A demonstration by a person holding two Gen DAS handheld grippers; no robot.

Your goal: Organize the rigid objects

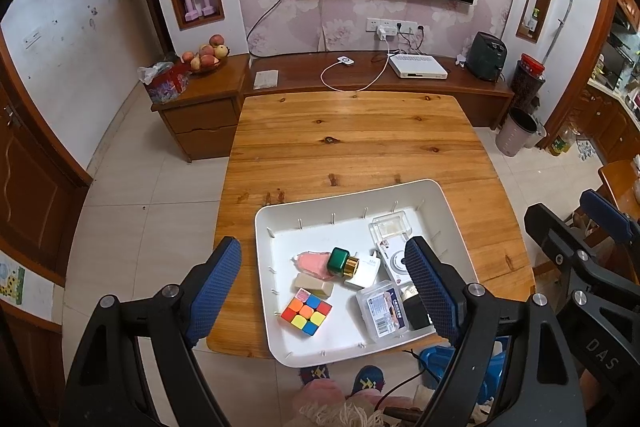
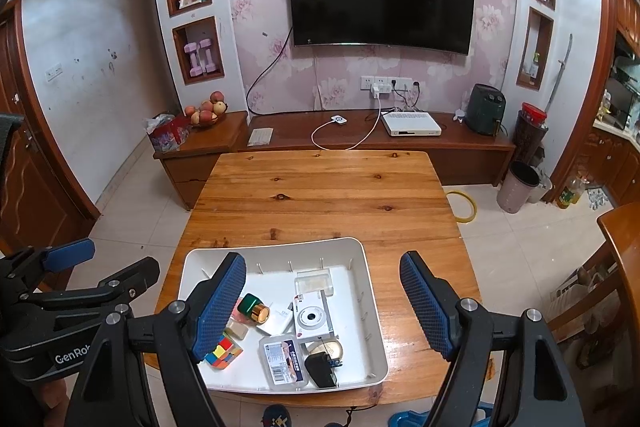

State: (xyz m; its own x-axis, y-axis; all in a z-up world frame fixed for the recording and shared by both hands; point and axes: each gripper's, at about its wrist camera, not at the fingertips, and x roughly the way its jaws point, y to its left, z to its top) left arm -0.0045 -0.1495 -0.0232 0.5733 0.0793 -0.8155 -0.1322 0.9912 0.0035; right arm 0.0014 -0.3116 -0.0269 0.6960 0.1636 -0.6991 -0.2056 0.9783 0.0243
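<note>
wooden table (image 1: pixel 352 131) bears a white tray (image 1: pixel 276 227) at its near edge. inside the tray: a white camera (image 2: pixel 312 319) toward its right side, a clear plastic box (image 1: pixel 384 309) near its front wall, a rubik's cube (image 1: pixel 306 311) front-left, a green gold-capped bottle (image 1: pixel 343 262) at centre. left gripper (image 1: pixel 324 281) and right gripper (image 2: pixel 324 305) both hang above the tray, jaws apart, holding nothing.

Left gripper (image 1: pixel 324 273): black angular frame, silver round bolts at the pivots, blue fingers (image 1: pixel 216 287) with a dotted rubber texture. Right gripper (image 2: pixel 323 301), same build; "DAS" lettering at the right edge of the left view. Lower left of the right view: "GenRob" in white. Bottom centre, dark patterned slippers (image 1: pixel 367 379).
</note>
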